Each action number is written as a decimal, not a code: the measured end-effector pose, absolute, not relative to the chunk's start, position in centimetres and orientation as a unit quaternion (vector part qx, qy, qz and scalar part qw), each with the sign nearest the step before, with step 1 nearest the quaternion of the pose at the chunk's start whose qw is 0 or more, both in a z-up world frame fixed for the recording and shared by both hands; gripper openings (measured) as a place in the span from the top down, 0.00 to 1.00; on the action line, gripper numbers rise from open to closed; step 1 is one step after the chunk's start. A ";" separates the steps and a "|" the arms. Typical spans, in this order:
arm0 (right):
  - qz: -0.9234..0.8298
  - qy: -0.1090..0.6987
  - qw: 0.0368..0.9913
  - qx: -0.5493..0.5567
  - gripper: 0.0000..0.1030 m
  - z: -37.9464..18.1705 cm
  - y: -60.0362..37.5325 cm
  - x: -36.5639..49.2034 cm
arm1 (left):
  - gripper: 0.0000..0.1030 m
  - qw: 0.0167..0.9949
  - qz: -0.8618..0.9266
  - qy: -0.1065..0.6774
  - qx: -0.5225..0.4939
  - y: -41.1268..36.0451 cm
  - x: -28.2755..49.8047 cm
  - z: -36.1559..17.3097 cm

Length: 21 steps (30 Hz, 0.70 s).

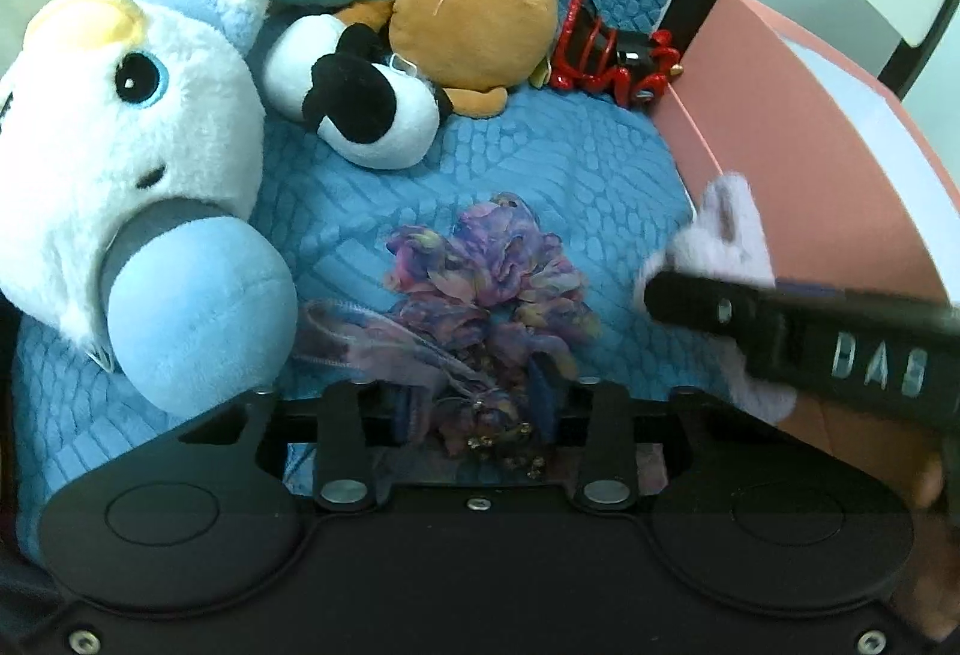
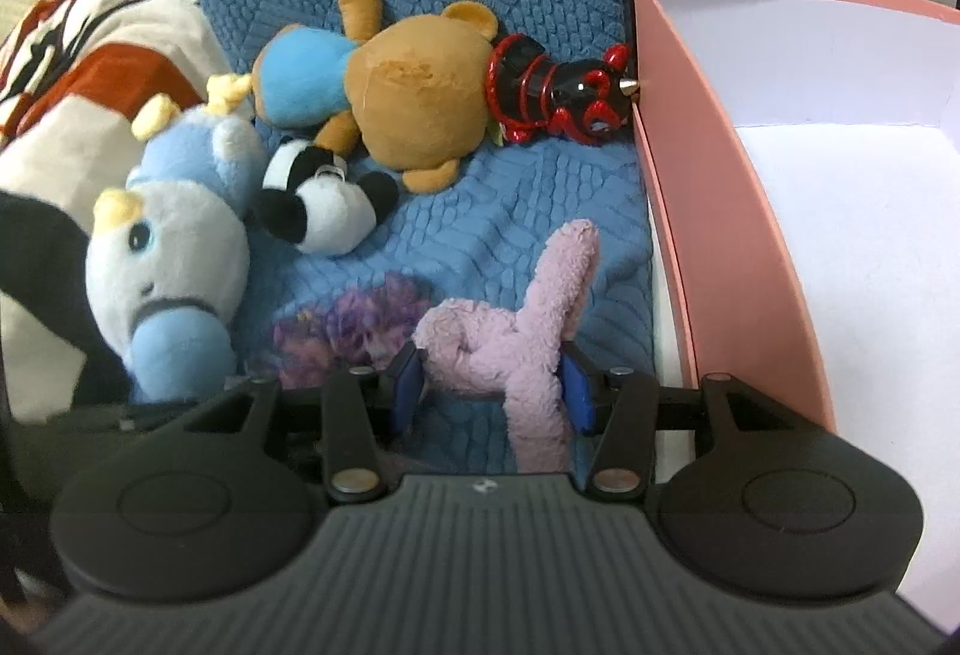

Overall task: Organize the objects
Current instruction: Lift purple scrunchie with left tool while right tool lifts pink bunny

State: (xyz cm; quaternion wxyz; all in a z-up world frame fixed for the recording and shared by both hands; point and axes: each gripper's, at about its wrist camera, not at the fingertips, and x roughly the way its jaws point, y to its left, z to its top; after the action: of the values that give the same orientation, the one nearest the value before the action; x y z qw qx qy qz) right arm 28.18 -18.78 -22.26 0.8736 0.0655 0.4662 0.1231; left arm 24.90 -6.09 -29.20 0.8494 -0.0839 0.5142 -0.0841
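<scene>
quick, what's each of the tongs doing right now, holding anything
Left tongs: closed on the purple floral hair scrunchie, which lies on the blue cushion.
Right tongs: closed on the pink plush toy, beside the pink box.

Raised pale letters reading "DAB" are showing on the side of the black plastic right gripper point(image 1: 690, 295) crossing the left wrist view; its rightmost letter is blurring, so further letters cannot be told.
</scene>
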 end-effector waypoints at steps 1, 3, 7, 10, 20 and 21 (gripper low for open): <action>0.123 0.469 0.872 0.060 0.50 -22.4 -18.6 28.0 | 0.72 0.849 -0.084 0.514 -0.086 -6.0 24.9 -29.2; 0.120 0.472 0.871 0.061 0.50 -22.4 -18.6 27.8 | 0.75 0.851 -0.084 0.512 -0.079 -6.2 24.8 -29.1; 0.115 0.478 0.868 0.072 0.50 -22.0 -18.9 27.4 | 0.78 0.850 -0.083 0.510 -0.100 -5.7 24.7 -28.9; 0.114 0.474 0.871 0.064 0.50 -21.0 -19.0 26.8 | 0.87 0.847 -0.082 0.507 -0.138 -4.4 24.4 -28.4; 0.118 0.473 0.870 0.069 0.50 -18.3 -19.9 24.3 | 0.92 0.838 -0.085 0.488 -0.227 -2.0 22.7 -26.7; 0.118 0.473 0.870 0.071 0.50 -18.0 -19.9 24.0 | 0.92 0.839 -0.087 0.486 -0.231 -2.0 22.4 -26.4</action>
State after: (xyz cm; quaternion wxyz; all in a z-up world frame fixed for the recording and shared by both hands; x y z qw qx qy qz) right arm 24.03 -19.93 -18.03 0.8703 0.0711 0.4728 0.1181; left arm 22.44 -1.95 -26.41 0.8385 -0.2308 0.4859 -0.0866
